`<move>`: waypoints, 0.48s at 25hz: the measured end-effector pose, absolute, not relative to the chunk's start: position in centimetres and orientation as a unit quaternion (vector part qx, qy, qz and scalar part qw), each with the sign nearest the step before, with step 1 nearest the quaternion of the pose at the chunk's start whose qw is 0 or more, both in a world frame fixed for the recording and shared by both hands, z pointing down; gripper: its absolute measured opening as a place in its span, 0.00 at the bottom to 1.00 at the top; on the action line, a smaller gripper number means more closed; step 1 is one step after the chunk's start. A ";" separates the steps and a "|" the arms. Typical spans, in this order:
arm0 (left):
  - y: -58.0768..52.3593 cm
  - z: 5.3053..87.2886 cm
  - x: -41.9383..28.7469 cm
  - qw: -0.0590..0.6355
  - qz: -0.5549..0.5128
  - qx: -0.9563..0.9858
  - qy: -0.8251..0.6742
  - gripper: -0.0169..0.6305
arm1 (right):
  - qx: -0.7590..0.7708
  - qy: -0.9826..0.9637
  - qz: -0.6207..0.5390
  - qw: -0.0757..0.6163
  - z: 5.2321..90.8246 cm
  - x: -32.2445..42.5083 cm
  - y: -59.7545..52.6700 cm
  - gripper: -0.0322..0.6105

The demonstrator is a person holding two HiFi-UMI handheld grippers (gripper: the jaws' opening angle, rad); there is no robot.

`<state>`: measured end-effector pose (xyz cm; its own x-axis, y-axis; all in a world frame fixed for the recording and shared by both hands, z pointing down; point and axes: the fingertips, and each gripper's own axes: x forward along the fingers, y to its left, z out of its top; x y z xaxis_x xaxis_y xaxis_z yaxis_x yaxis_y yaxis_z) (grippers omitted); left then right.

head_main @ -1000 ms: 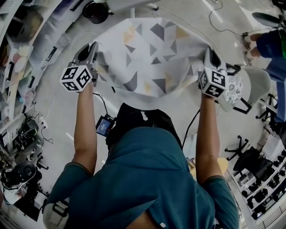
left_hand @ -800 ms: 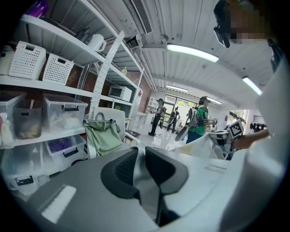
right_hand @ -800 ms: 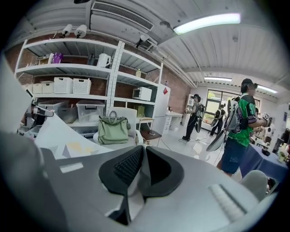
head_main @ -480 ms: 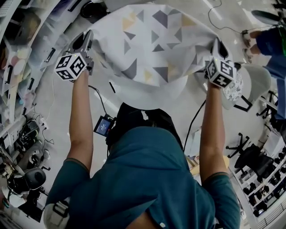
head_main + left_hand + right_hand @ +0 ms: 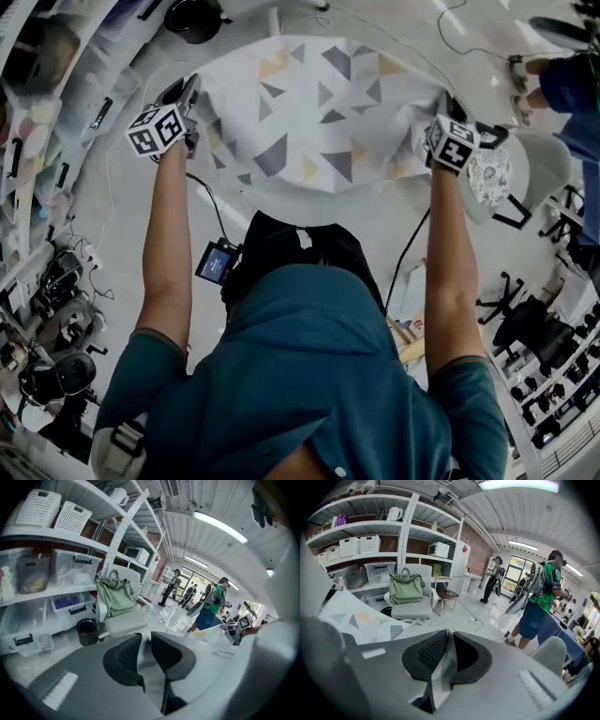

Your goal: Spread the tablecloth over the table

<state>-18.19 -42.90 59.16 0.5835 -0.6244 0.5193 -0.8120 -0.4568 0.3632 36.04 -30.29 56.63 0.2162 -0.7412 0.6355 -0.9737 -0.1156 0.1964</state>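
The white tablecloth (image 5: 319, 122) with grey and yellow triangles hangs spread between my two grippers, billowing a little in the middle. My left gripper (image 5: 184, 97) grips its near left corner. A strip of cloth (image 5: 150, 672) is pinched between the pads of this left gripper (image 5: 145, 639), whose jaws are opening slightly. At the near right corner my right gripper (image 5: 446, 109) is shut on the cloth. In the right gripper view the fabric (image 5: 439, 677) runs between the pads of this gripper (image 5: 449, 641). The cloth hides whatever lies beneath it, so I see no table.
A white chair (image 5: 412, 609) carrying a green bag (image 5: 406, 588) stands ahead, with a black bin (image 5: 87, 632) beside it. Shelves of storage boxes (image 5: 51, 573) line the left. A person in a green shirt (image 5: 543, 592) stands to the right, near a grey chair (image 5: 539, 164).
Both grippers have pushed forward and sunk with the cloth. The cloth, which ballooned upward half a second ago, has dropped and spread out flatter.
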 end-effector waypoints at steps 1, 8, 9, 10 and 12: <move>-42.7 59.7 -18.7 0.310 0.158 0.833 -0.430 0.10 | 0.721 -0.589 0.212 0.296 57.6 36.6 -29.7 0.10; -39.8 63.8 -21.9 0.372 0.152 0.800 -0.446 0.11 | 0.739 -0.552 0.266 0.280 60.3 38.2 -26.1 0.10; -39.3 64.3 -22.3 0.372 0.156 0.795 -0.453 0.12 | 0.740 -0.548 0.268 0.282 60.7 38.3 -25.7 0.10; -39.0 64.9 -22.6 0.372 0.160 0.791 -0.458 0.13 | 0.742 -0.545 0.271 0.283 61.1 38.5 -25.3 0.11; -38.3 66.0 -23.2 0.373 0.166 0.784 -0.468 0.14 | 0.744 -0.540 0.275 0.280 61.4 38.7 -24.7 0.11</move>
